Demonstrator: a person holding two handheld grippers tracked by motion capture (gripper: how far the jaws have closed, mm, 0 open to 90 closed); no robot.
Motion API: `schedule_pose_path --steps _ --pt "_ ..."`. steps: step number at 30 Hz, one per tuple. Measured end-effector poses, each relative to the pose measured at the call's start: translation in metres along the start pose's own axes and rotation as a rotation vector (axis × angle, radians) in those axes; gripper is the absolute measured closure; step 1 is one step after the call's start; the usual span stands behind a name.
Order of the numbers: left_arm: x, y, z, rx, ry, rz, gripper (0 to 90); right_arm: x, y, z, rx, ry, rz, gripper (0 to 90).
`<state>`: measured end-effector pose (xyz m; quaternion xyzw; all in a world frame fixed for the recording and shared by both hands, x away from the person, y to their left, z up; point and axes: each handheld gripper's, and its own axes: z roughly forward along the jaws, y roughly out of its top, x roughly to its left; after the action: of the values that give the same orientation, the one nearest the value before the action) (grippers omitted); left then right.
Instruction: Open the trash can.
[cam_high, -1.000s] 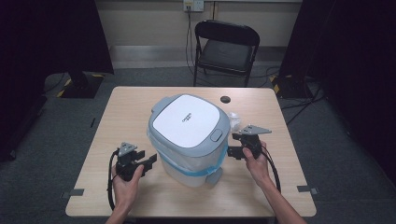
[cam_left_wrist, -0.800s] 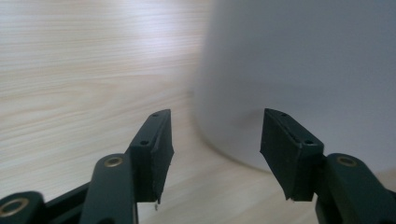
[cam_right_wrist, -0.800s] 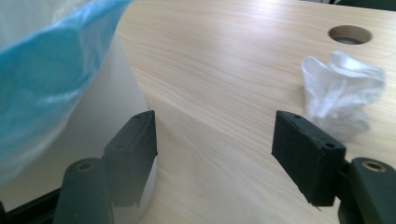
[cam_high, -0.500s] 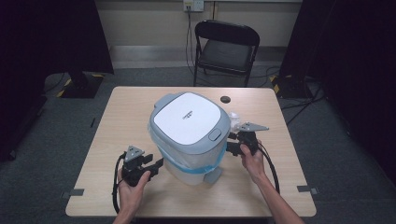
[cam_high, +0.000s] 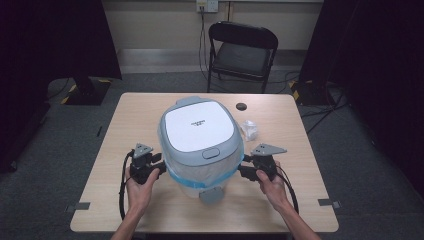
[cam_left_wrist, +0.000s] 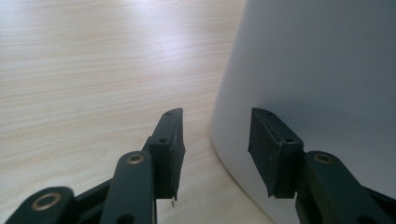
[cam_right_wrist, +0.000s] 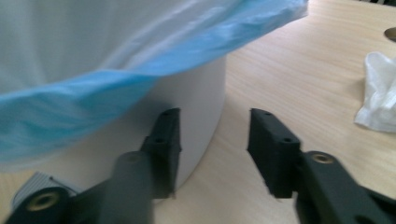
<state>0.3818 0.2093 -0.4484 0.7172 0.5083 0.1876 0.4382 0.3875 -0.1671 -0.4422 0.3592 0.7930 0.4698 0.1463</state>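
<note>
A wooden table (cam_high: 150, 115) carries a white pedal bin (cam_high: 200, 145) at its centre, blue-edged bag liner (cam_high: 176, 176) folded over the rim. Left gripper (cam_high: 159, 169) and right gripper (cam_high: 243, 171) flank it, jaws apart, empty. Crumpled white plastic (cam_high: 249, 129) lies just beside

The bin (cam_high: 201, 142) sits mid-table (cam_high: 125, 115), left gripper (cam_high: 150, 167) just beside its left, right gripper (cam_high: 250, 170) its right. Crumpled bag (cam_high: 249, 129) lies right of it, chair (cam_high: 242, 52) behind the table.
</note>
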Motion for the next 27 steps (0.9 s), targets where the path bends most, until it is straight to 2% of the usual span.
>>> schedule_pose_path --steps 2,3,5,7,8,9,12,13,15,16,19,22,24,27 --pt "0.002 0.002 0.001 0.009 0.001 0.017 49.6 -0.005 -0.004 0.001 0.02 -0.001 -0.022 36.3" --pt "0.003 0.002 0.001 0.007 -0.004 0.009 48.3 -0.007 -0.005 0.003 0.036 -0.021 -0.031 38.4" --pt "0.004 0.003 0.003 0.008 -0.001 -0.001 48.6 -0.016 -0.008 0.009 0.047 -0.084 0.007 40.1" --pt "0.003 0.003 0.006 0.008 0.005 -0.004 50.8 -0.024 -0.008 0.015 0.023 -0.123 0.047 40.1" --pt "0.003 0.003 0.007 0.011 0.008 0.012 51.3 -0.025 -0.007 0.018 0.015 -0.122 0.055 40.0" --pt "0.004 0.003 0.009 0.012 0.006 0.01 51.4 -0.024 -0.005 0.02 0.003 -0.123 0.052 39.6" --pt "0.005 0.003 0.013 0.015 -0.01 0.016 52.7 -0.019 -0.001 0.024 -0.032 -0.076 0.067 39.1" --pt "0.005 0.003 0.014 0.014 -0.01 0.02 53.7 -0.017 -0.001 0.025 -0.035 -0.063 0.064 41.9" --pt "0.006 0.003 0.015 0.015 -0.014 0.01 54.0 -0.012 -0.001 0.026 -0.03 -0.074 0.063 46.4" --pt "0.005 0.003 0.016 0.01 -0.017 0.008 54.6 -0.013 -0.001 0.024 -0.022 -0.051 0.081 50.2" --pt "0.006 0.004 0.022 0.014 -0.019 0.021 54.7 -0.011 -0.002 0.02 -0.014 -0.04 0.09 55.0" --pt "0.006 0.007 0.025 0.025 -0.019 0.031 55.9 -0.009 -0.003 0.018 -0.013 -0.037 0.093 56.3" --pt "0.006 0.009 0.028 0.028 -0.02 0.032 58.9 -0.006 -0.006 0.015 -0.009 -0.015 0.097 56.1" --pt "0.009 0.009 0.031 0.026 -0.043 0.011 59.1 -0.003 -0.008 0.013 -0.011 -0.009 0.102 56.5"
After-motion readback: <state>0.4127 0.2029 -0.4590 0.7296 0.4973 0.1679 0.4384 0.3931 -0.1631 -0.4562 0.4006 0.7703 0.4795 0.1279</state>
